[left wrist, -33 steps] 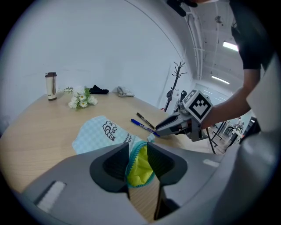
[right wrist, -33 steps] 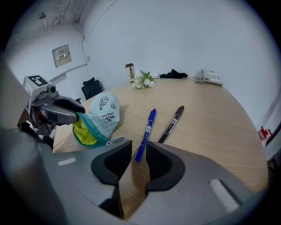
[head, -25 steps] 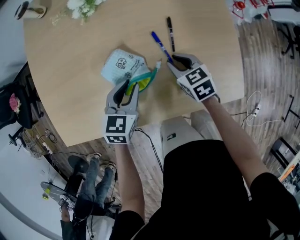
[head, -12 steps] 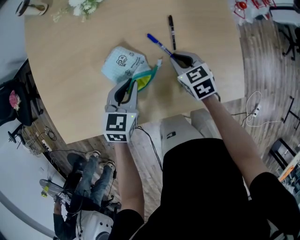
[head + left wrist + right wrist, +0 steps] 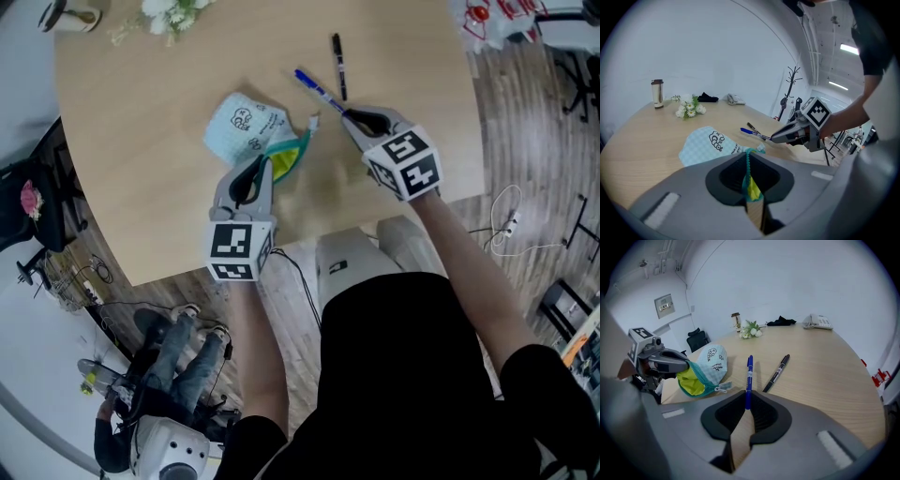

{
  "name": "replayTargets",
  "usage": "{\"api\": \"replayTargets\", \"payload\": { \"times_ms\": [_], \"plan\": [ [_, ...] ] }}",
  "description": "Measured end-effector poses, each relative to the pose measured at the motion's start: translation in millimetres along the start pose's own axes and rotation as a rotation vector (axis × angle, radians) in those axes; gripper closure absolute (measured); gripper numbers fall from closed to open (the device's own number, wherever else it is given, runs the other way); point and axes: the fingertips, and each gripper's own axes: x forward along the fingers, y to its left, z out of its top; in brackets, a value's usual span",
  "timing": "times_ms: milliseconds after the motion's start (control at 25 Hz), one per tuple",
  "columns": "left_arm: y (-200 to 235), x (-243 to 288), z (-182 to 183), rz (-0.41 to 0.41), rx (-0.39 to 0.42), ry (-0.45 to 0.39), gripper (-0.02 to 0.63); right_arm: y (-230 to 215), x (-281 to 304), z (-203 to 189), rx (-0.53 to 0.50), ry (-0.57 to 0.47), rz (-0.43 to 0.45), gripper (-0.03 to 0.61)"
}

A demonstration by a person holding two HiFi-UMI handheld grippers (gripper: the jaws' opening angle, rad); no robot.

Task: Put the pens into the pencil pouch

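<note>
Left gripper (image 5: 264, 166) jaws, wider before, are closing on the pale-blue checked fabric pouch (image 5: 246, 127) rim. Right gripper (image 5: 346, 116) clamps the blue plastic pen (image 5: 317, 89), swung toward ten o'clock; pouch lettering illegible

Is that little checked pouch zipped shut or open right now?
Open. The pouch mouth gapes: its teal zipper edges stand apart, and the yellow lining shows inside.

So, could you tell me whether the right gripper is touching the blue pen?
Touching. The right gripper view shows the near end of the blue pen pinched between the closed jaws of the right gripper.
</note>
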Motion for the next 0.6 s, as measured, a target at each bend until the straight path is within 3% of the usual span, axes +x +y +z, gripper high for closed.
{"api": "replayTargets", "payload": {
  "times_ms": [600],
  "plan": [
    [-2,-15,52,0.084,0.024,-0.165,0.599,22,-83,26,-0.006,-0.096,0.098,0.535]
  ]
}}
